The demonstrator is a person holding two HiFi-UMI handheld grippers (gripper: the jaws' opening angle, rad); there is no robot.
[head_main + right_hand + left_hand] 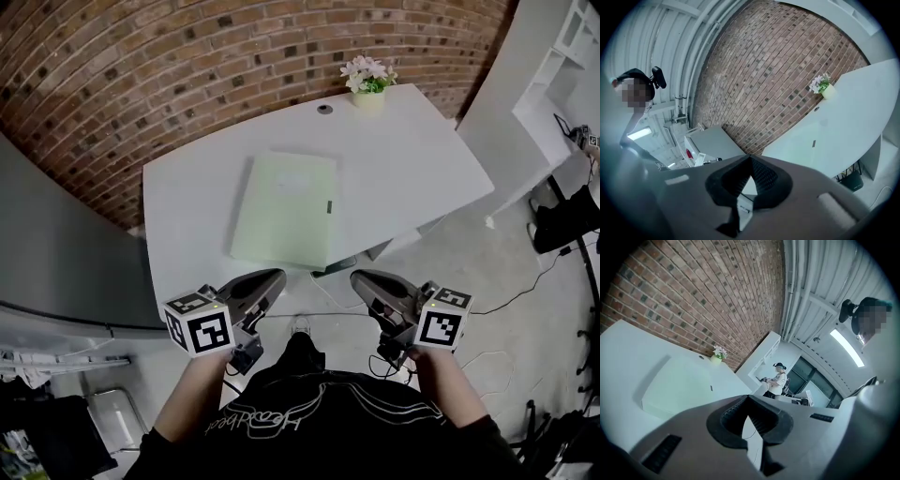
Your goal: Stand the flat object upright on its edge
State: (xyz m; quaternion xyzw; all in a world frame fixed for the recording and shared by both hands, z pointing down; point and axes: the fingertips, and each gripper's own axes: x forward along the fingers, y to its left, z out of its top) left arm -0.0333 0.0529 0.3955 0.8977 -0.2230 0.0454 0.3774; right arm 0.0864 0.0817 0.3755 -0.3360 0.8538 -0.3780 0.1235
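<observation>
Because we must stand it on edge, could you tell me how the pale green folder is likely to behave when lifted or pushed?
The pale green folder looks thin and broad, so it is probably light and may flex. Flat on the smooth white table, it would likely slide when pushed. On its narrow edge it would probably topple easily.

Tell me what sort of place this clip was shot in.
Probably an office or lab workspace: a white table against a brick wall, white shelving beside it, and cables trailing over a bare floor.
</observation>
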